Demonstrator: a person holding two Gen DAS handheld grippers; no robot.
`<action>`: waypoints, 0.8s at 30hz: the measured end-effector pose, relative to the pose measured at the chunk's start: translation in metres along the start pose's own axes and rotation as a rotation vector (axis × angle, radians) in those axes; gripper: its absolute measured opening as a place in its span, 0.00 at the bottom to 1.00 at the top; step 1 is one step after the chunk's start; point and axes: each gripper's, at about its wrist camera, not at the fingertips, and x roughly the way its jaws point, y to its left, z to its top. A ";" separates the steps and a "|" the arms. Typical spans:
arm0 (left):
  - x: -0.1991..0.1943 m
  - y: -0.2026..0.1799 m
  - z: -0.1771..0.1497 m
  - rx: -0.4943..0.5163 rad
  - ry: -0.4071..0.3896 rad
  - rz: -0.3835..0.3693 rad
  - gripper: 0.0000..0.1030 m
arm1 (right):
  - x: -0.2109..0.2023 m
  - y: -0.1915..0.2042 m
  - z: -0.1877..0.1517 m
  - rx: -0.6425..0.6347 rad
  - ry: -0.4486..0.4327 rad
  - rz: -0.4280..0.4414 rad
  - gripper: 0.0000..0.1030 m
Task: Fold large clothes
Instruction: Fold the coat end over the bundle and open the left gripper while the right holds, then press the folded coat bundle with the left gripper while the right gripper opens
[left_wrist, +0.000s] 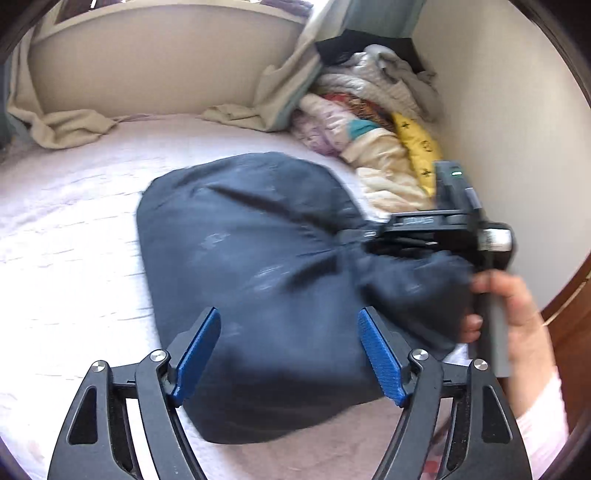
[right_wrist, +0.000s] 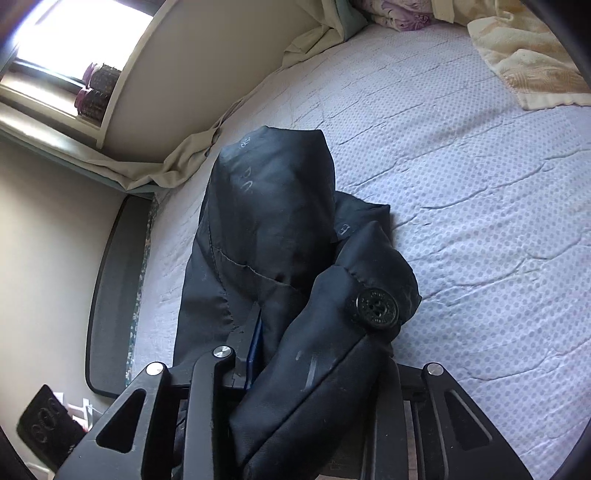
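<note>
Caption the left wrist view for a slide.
Open left hand-held gripper over dark jacket on bed; right hand-held gripper pinches its edge.

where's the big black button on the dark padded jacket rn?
Right wrist view, lower centre-right: the black button sits on the dark padded jacket's bunched fold held in the right gripper, above the lilac bedspread.

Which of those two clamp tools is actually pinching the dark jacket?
The right gripper: a fold of the dark navy padded jacket is bunched between its fingers. The left gripper, with blue pads, gapes open over it.
</note>
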 end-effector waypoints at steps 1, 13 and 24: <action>0.003 0.000 -0.004 0.001 0.009 -0.011 0.77 | -0.001 -0.003 0.000 0.006 -0.002 -0.004 0.25; 0.074 -0.075 -0.044 0.327 0.084 0.135 0.78 | 0.011 -0.046 -0.007 0.025 0.001 -0.212 0.57; 0.076 -0.086 -0.066 0.414 0.037 0.188 0.78 | -0.085 0.050 -0.015 -0.210 -0.344 -0.412 0.38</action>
